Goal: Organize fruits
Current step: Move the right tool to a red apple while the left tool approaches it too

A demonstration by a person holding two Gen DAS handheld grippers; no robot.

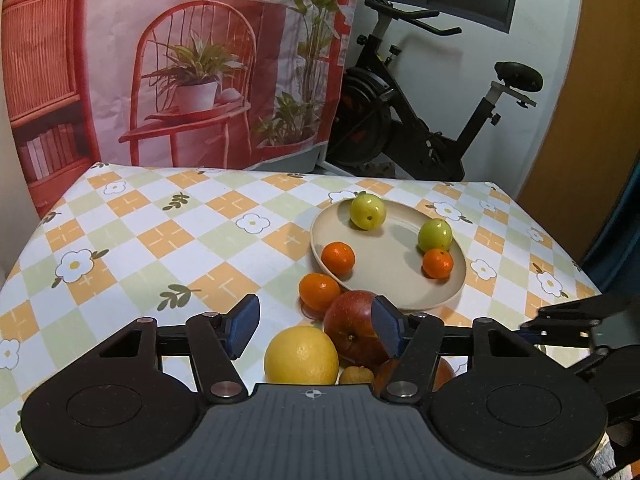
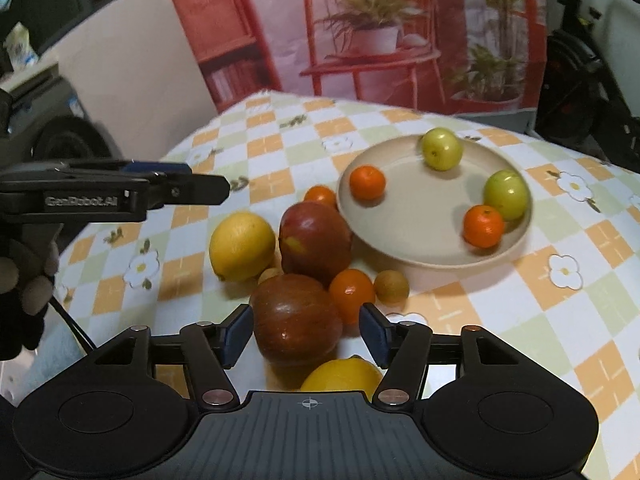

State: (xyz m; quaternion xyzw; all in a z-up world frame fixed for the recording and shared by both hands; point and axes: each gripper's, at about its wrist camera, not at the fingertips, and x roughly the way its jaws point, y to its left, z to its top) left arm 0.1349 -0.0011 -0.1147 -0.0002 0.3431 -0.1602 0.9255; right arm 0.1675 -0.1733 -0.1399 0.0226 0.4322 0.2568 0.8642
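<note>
A: What is on the plate (image 2: 436, 256)?

B: Four fruits. Two green ones, one at the far rim (image 2: 441, 149) and one at the right side (image 2: 506, 195). Also two small oranges, one at the left side (image 2: 367, 182) and one near the front (image 2: 483, 226), which touches the right green fruit.

A: And the other fruits?

B: They lie in a group on the tablecloth (image 2: 520, 320), just left of the plate and in front of it. There are two red apples. The far apple (image 2: 314, 238) is beside the plate rim. The near apple (image 2: 297, 318) is in front of it. A lemon (image 2: 242, 246) lies left of the far apple, and a second lemon (image 2: 342, 376) is close under the right camera. One orange (image 2: 320, 196) sits behind the far apple, against the plate. Another orange (image 2: 351, 294) is right of the near apple, and a small brown fruit (image 2: 391, 286) is next to it.

A: How is the right gripper (image 2: 306, 332)?

B: Its jaws stand half open. The near apple shows between them, but I see no pad pressing on it, so it holds nothing.

A: And the left gripper (image 1: 316, 328)?

B: Also half open and empty. In its own view the lemon and the far apple show between the pads. The right pad (image 1: 386, 326) covers the edge of the apple, but I cannot tell if it touches. From the right camera this gripper is seen from the side, left of the fruits, with a gloved hand (image 2: 24, 280) under it.
</note>
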